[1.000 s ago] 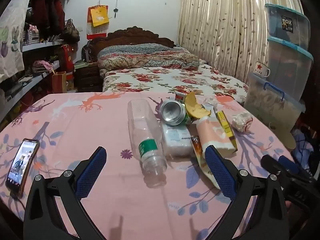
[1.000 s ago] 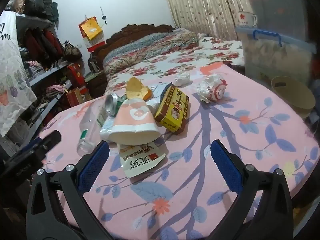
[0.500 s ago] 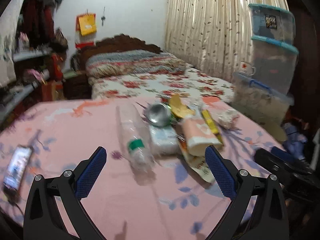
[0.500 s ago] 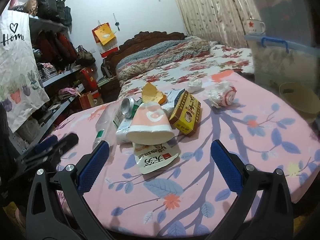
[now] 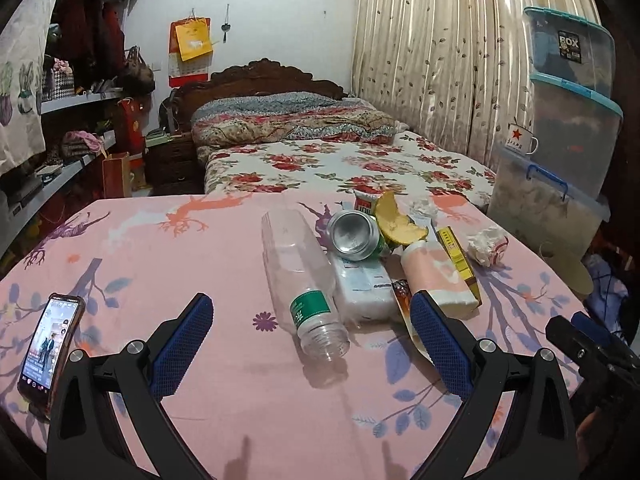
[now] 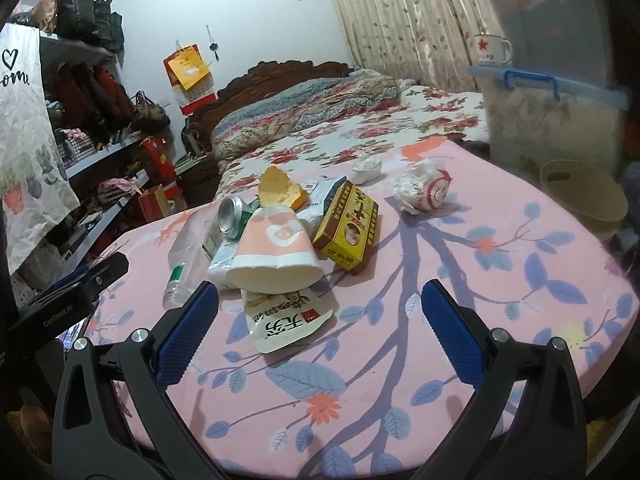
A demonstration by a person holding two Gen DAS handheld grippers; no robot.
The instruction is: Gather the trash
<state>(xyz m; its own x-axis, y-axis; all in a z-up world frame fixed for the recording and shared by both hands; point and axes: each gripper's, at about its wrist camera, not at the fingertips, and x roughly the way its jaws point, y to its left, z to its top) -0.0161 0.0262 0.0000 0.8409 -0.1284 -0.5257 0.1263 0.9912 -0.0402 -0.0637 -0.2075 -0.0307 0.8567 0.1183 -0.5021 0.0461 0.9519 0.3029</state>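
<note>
Holding both grippers above the near side of the table, I log:
Left gripper (image 5: 310, 326): fingers spread wide, nothing between them, over the near table edge
Right gripper (image 6: 318, 318): fingers spread wide, nothing held, low over the near right corner
Table (image 5: 140, 248): pink floral cloth; bare cloth across its left half and near right corner; far edge meets the bed (image 5: 340, 160)
Trash heap: bunched at the centre right of the table, items touching or overlapping
Plastic bottle (image 5: 298, 276): one, on its side, uncapped mouth toward me, at the left of the heap
Can (image 5: 354, 236): one, lying down, beside the bottle
Paper cup (image 6: 276, 248): one, pink, tipped over, on a white sachet (image 6: 286, 322)
Yellow box (image 6: 348, 226): one, against the cup
Fruit peel (image 5: 398, 220): one, atop the heap
Tissue pack (image 5: 362, 286): one, beside the bottle
Crumpled wads: two; larger (image 6: 422, 192) and smaller (image 6: 366, 168) set apart toward the far right edge
Phone (image 5: 50, 346): one, at the left table edge
Basket (image 6: 582, 196): one, beyond the right edge
Storage bins (image 5: 568, 112): three, stacked
</note>
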